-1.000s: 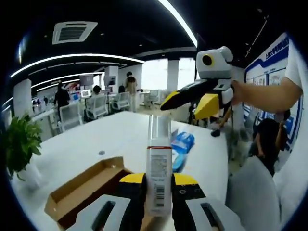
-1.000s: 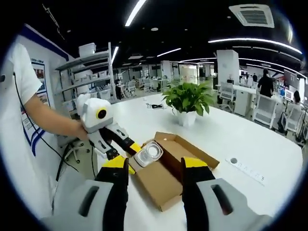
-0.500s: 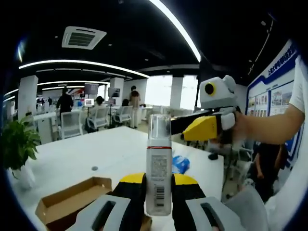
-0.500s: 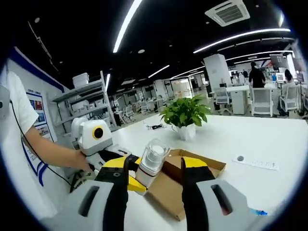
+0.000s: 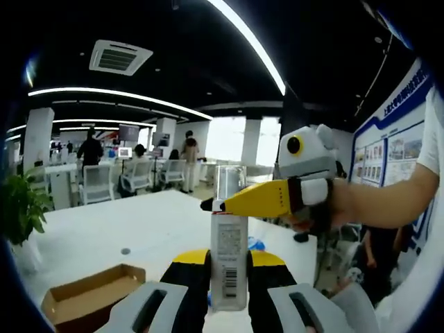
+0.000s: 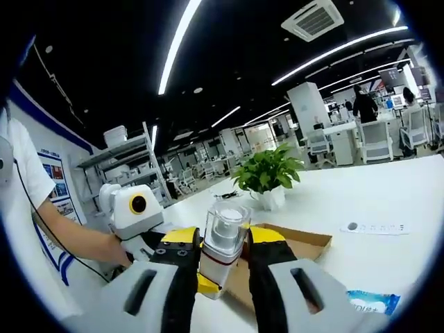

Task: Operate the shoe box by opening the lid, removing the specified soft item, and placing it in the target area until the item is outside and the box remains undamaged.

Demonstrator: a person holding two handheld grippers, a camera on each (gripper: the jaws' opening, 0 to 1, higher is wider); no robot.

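Your left tongs (image 5: 228, 267) are clamped on one upright bottle (image 5: 228, 243), silver-white with a clear cap and a barcode label, held up above the counter (image 5: 139, 222). Your right tongs (image 6: 223, 258) are closing around its capped top, their tips touching or almost touching it; whether they grip, you cannot tell. Below sit one open cardboard box (image 5: 90, 295), one blue packet (image 6: 372, 302), one potted plant (image 6: 267, 170) and one power strip (image 6: 374, 227).
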